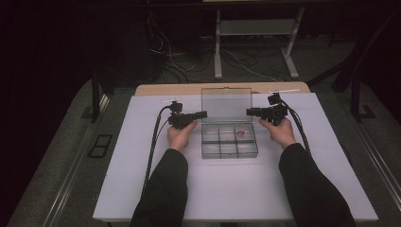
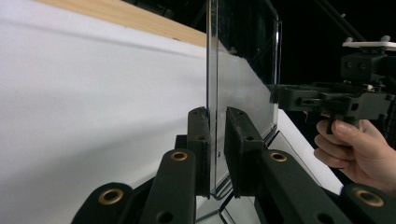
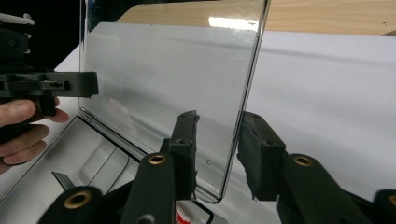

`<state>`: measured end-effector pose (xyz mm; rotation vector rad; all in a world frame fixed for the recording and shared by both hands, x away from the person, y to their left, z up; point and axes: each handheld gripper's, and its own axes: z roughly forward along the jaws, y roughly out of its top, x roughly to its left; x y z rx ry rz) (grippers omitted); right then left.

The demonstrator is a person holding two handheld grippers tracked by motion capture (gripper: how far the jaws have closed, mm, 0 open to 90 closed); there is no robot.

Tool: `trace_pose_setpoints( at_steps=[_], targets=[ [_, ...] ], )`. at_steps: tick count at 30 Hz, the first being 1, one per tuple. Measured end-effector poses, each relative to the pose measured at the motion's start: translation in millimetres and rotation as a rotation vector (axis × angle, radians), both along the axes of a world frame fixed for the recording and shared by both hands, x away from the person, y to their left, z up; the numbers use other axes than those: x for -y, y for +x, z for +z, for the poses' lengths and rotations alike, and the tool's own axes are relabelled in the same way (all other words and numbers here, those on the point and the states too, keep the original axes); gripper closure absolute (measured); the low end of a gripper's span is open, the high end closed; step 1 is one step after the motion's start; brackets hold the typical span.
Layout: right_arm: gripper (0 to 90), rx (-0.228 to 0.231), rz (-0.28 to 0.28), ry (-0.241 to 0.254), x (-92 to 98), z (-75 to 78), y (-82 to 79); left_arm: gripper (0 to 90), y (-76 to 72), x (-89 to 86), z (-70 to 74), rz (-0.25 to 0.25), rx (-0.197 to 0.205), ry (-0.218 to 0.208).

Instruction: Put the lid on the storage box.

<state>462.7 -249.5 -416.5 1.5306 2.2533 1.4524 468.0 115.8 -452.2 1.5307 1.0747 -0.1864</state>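
No readable text, labels, brands, numbers or signs are showing anywhere in these views.

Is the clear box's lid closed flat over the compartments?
No, the lid stands upright, open above the box, with its side edges between each gripper's jaws.
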Motion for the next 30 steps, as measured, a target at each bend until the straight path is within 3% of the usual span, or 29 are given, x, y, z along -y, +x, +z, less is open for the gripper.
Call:
trace_pose_setpoints(
  at_steps=[3,8,17,22,24,30],
  targets=[
    [73.5,-0.007,0.006,-0.001,1.2,-1.9,1.1,79.2,-0.1,0.0,0.0,0.0,0.002,0.005],
    [79.4,0.01,0.029,-0.047,1.5,1.0,-0.9,79.0,-1.5,-0.2,0.4,-0.001,0.007,0.013],
    [84.7,0.054,0.054,-0.076,4.0,4.5,-4.0,76.6,-5.4,2.8,6.7,-0.009,0.053,0.089],
    [85.3,0.046,0.054,-0.057,5.9,3.4,-3.5,71.3,-5.0,3.8,8.0,-0.001,0.074,0.069],
    [85.3,0.044,0.053,-0.053,6.1,3.0,-3.3,68.3,-4.1,2.6,10.0,0.019,0.088,0.041],
    [85.2,0.046,0.051,-0.058,5.5,3.7,-3.8,67.2,-0.8,-1.1,19.0,0.071,0.13,0.027]
  ],
)
